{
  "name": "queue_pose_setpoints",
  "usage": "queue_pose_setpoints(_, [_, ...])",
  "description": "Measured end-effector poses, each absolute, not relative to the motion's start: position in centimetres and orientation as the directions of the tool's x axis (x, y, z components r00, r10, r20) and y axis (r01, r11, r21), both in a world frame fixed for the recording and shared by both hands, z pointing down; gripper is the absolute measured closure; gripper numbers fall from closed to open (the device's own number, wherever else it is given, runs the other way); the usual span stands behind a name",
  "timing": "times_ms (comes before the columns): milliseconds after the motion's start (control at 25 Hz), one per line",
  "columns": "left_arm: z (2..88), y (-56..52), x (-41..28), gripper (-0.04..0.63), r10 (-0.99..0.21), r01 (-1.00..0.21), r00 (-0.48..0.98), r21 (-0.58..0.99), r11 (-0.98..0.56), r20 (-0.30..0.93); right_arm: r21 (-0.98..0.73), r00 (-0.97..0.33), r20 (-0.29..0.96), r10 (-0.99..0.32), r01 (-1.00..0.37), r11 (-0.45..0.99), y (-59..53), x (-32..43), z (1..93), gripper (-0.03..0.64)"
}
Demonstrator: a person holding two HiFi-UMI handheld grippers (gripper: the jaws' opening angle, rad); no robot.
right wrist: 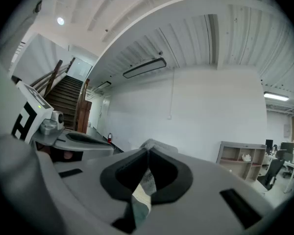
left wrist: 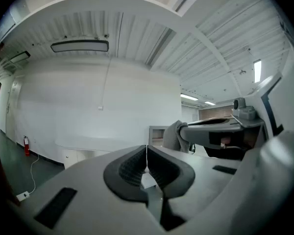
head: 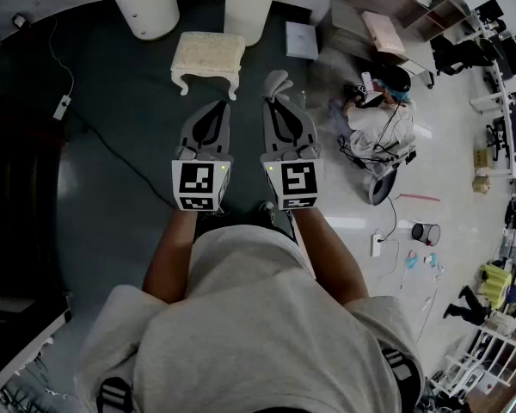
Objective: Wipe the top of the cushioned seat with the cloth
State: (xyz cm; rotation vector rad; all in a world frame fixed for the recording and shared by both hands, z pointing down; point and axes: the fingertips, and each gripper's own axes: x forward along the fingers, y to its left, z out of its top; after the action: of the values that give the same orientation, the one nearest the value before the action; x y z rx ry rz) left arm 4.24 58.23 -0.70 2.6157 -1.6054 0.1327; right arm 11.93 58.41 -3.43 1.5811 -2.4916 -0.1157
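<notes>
Cloth pinched in right claw, seat ahead-left.

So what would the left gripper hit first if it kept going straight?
Likely the white wall ahead; the left gripper looks level, seemingly passing above the cushioned seat, though depth is unclear.

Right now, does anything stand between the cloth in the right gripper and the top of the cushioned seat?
Nothing visible does. The right gripper, shut on the cloth, is short of the cushioned seat; only dark floor shows between them.
</notes>
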Motion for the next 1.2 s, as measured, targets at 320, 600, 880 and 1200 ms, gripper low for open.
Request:
queue_pose_setpoints(320, [0.4, 59.4, 0.7, 0.577, -0.835, -0.849, 0.523, 0.015, -0.529, 0.171, 0.236, -0.43, 0.18, -0.885, -0.855, 0.463, 59.1, 8.5, -2.1, 0.591])
queue_pose_setpoints(600, [1.8, 58.3, 0.0, 0.577, -0.79, -0.81, 0.584, 0.084, -0.58, 0.187, 0.256, -0.451, 0.207, -0.868, -0.832, 0.493, 59.3, 8.1, -0.7, 0.591])
queue_pose_setpoints(880, [3.8, 55.1, 1.7, 0.577, -0.751, -0.776, 0.62, 0.042, -0.629, 0.227, 0.203, -0.459, 0.262, -0.849, -0.834, 0.514, 56.0, 8.5, 2.4, 0.591])
queue_pose_setpoints(1200, [4.4, 46.7, 3.8, 0.577, -0.719, -0.745, 0.639, -0.013, -0.667, 0.274, 0.157, -0.495, 0.267, -0.827, -0.824, 0.544, 45.5, 9.2, 3.7, 0.591])
